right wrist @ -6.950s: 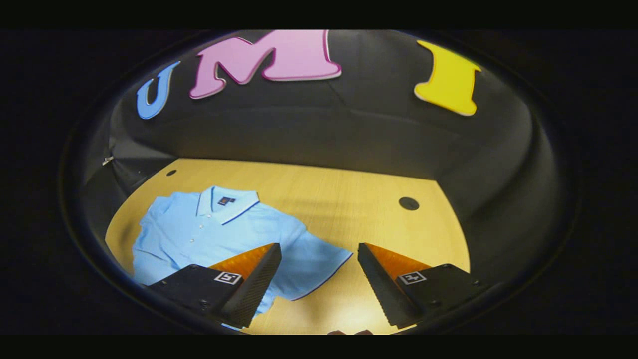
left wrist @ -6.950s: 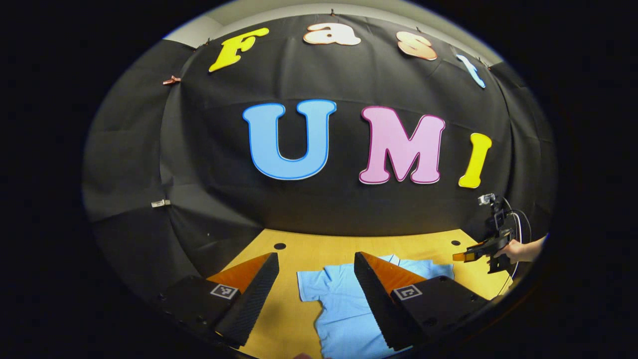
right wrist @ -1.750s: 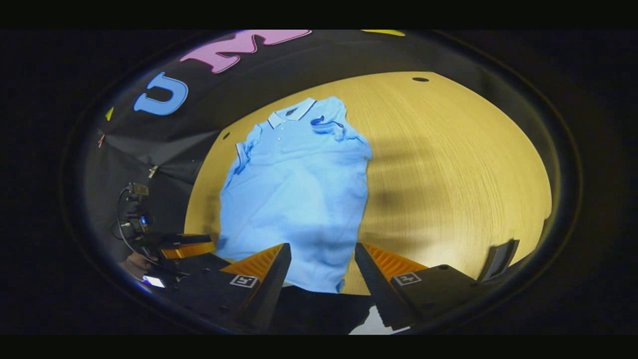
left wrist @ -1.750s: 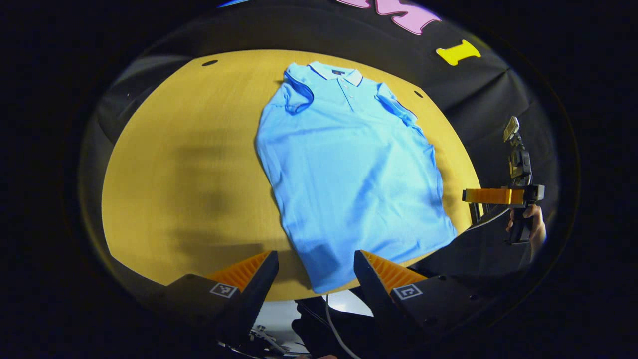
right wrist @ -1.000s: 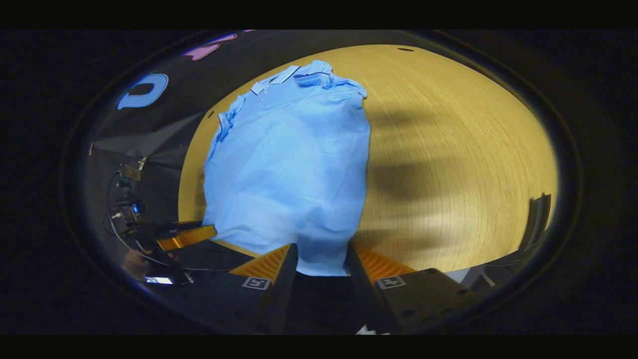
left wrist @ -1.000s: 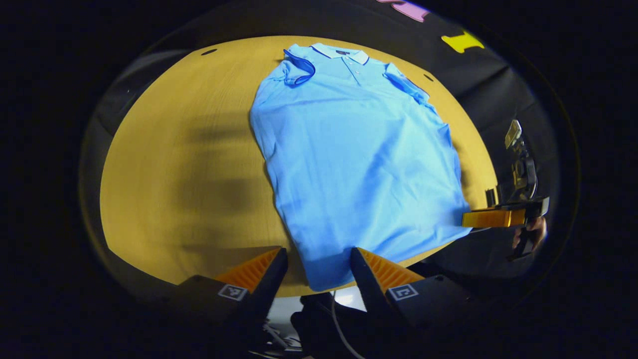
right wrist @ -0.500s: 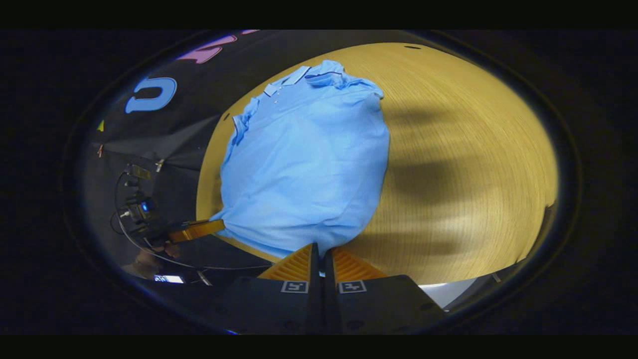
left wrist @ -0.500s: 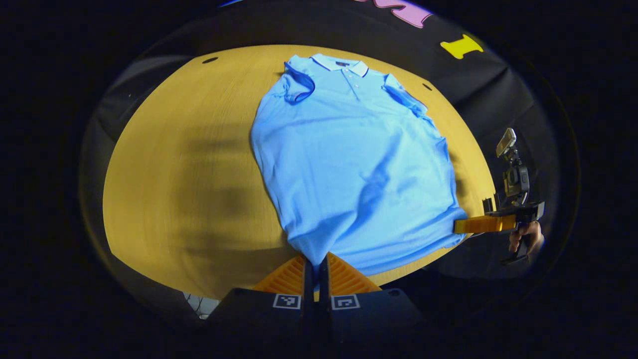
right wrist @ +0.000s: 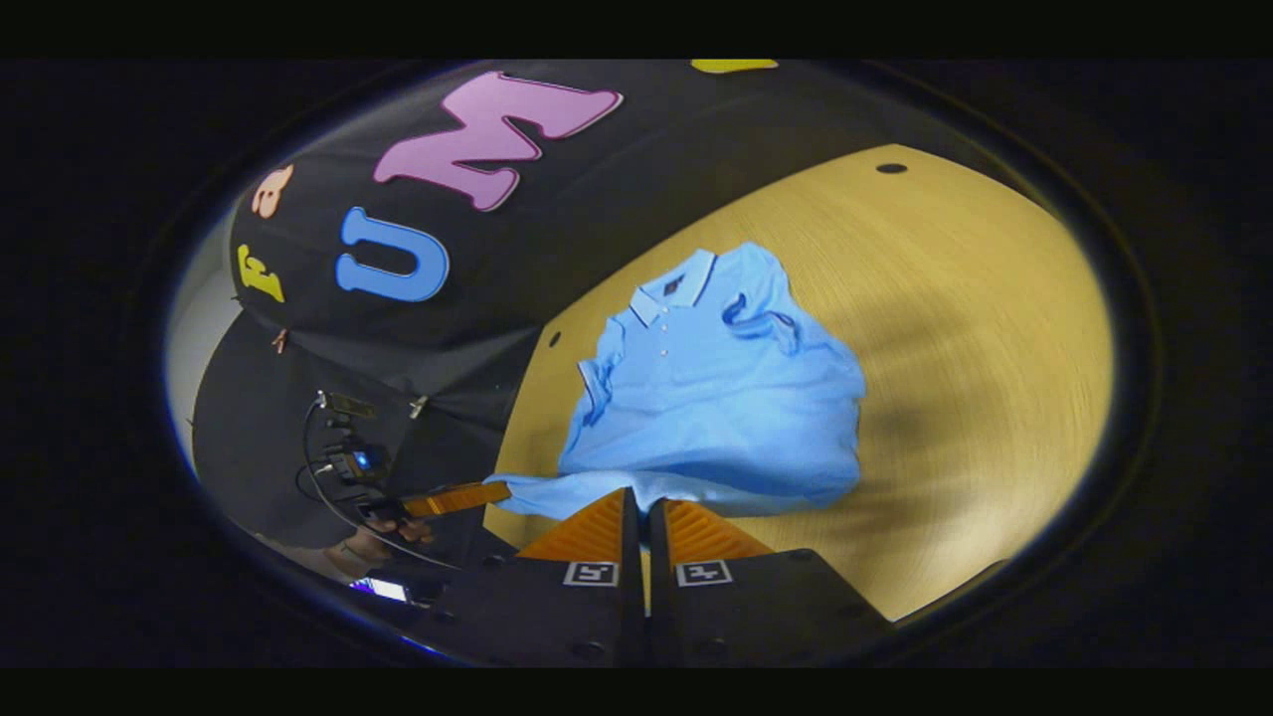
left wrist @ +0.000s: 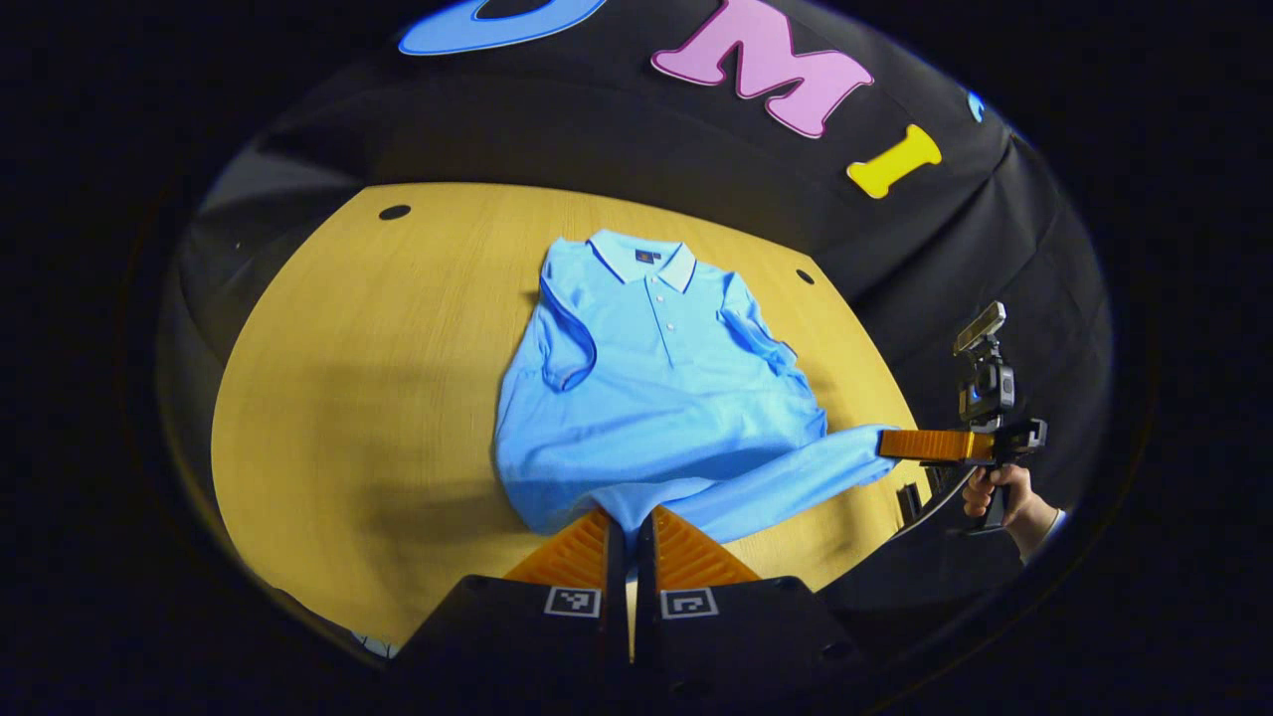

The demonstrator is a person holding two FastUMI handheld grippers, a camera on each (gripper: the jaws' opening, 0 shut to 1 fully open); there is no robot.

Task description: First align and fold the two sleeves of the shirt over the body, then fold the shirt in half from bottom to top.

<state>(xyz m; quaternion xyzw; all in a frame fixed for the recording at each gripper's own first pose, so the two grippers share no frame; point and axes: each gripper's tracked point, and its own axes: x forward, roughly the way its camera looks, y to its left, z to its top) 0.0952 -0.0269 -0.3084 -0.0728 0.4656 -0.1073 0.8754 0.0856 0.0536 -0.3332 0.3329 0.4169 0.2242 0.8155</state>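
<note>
Two grippers pinch the bottom hem of a light blue polo shirt (left wrist: pixel 656 398) lying collar-away on a yellow wooden desk (left wrist: pixel 378 328). At left, the left gripper (left wrist: pixel 627 525) has its fingers clenched on one hem corner, lifted off the desk. At right, the right gripper (left wrist: pixel 890 444), held by a hand (left wrist: pixel 1000 492), grips the other corner. Both sleeves lie folded over the body. Uneven lifting could slip the hem free or shake a sleeve loose. No containers are present.
</note>
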